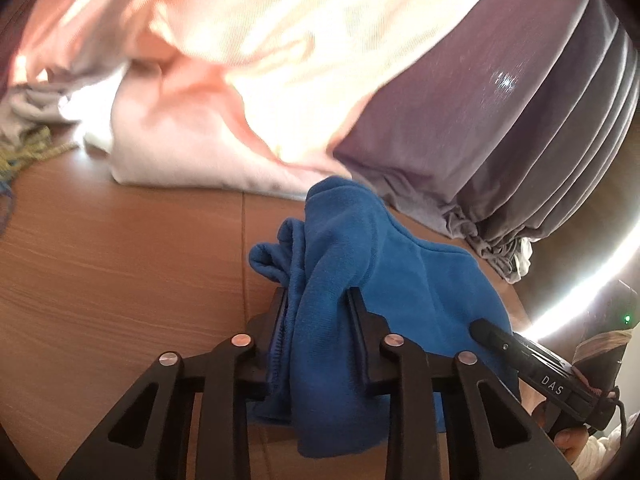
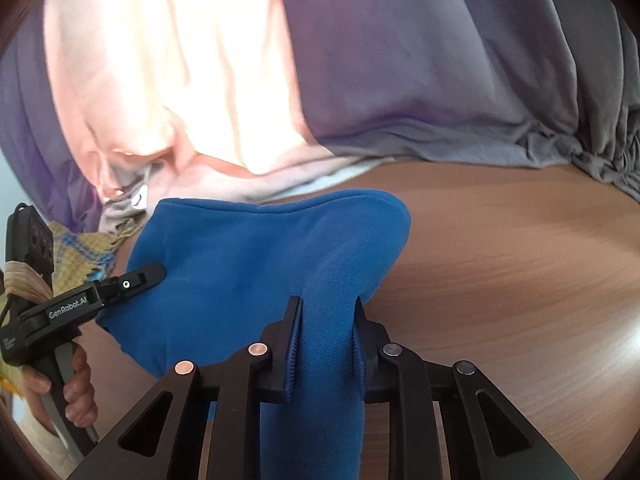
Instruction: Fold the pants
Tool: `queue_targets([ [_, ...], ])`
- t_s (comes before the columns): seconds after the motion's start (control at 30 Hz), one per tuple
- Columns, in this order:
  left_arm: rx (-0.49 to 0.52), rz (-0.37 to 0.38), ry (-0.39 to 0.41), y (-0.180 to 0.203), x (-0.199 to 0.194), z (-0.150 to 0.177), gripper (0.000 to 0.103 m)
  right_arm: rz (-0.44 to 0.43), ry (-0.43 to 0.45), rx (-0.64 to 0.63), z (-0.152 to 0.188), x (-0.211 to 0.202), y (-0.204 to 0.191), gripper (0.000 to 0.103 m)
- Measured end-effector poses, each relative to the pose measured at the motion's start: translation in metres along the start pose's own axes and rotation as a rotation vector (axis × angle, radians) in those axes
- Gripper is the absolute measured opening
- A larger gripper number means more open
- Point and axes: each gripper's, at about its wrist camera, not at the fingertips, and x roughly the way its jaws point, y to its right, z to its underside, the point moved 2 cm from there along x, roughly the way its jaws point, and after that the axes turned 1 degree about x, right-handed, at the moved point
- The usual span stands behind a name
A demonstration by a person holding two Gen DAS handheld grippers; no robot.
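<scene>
The blue fleece pants (image 1: 400,276) hang bunched between both grippers, just above the brown wooden table (image 1: 120,280). My left gripper (image 1: 318,300) is shut on a thick fold of the blue cloth. My right gripper (image 2: 328,312) is shut on another fold of the same pants (image 2: 260,248). In the left wrist view the right gripper's finger tip (image 1: 486,330) reaches the cloth from the lower right. In the right wrist view the left gripper's finger tip (image 2: 146,274) touches it from the left. The cloth under the jaws is hidden.
A pink garment (image 1: 192,136) and a grey-purple garment (image 1: 500,128) lie in a heap across the far side of the table. A yellow-blue knit piece (image 2: 86,256) lies at the left. Bare wood (image 2: 520,264) shows to the right.
</scene>
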Motion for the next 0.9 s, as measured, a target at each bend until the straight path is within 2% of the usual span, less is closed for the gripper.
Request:
queue_targets([
  [0.07,0.005,0.02,0.005,-0.001,-0.012,-0.003,0.019,-0.018,0.017,-0.014,-0.003,-0.004,-0.01,0.023],
  [0.2,0.002,-0.001,0.005,-0.017,-0.028,-0.003,0.019,-0.089,0.03,-0.049,-0.006,-0.006,-0.038,0.022],
  [0.5,-0.034,-0.131,0.006,-0.066,-0.053,0.012,0.019,-0.161,-0.019,-0.138,0.009,0.024,-0.091,0.022],
  [0.73,0.007,-0.192,-0.018,-0.085,-0.05,0.019,0.02,-0.148,-0.044,-0.192,0.013,0.044,-0.103,0.022],
  [0.87,0.024,-0.214,-0.035,-0.086,-0.045,0.023,0.028,-0.118,-0.072,-0.18,0.02,0.05,-0.096,0.025],
  [0.9,0.022,-0.222,-0.038,-0.087,-0.044,0.024,0.03,-0.106,-0.084,-0.18,0.022,0.052,-0.094,0.029],
])
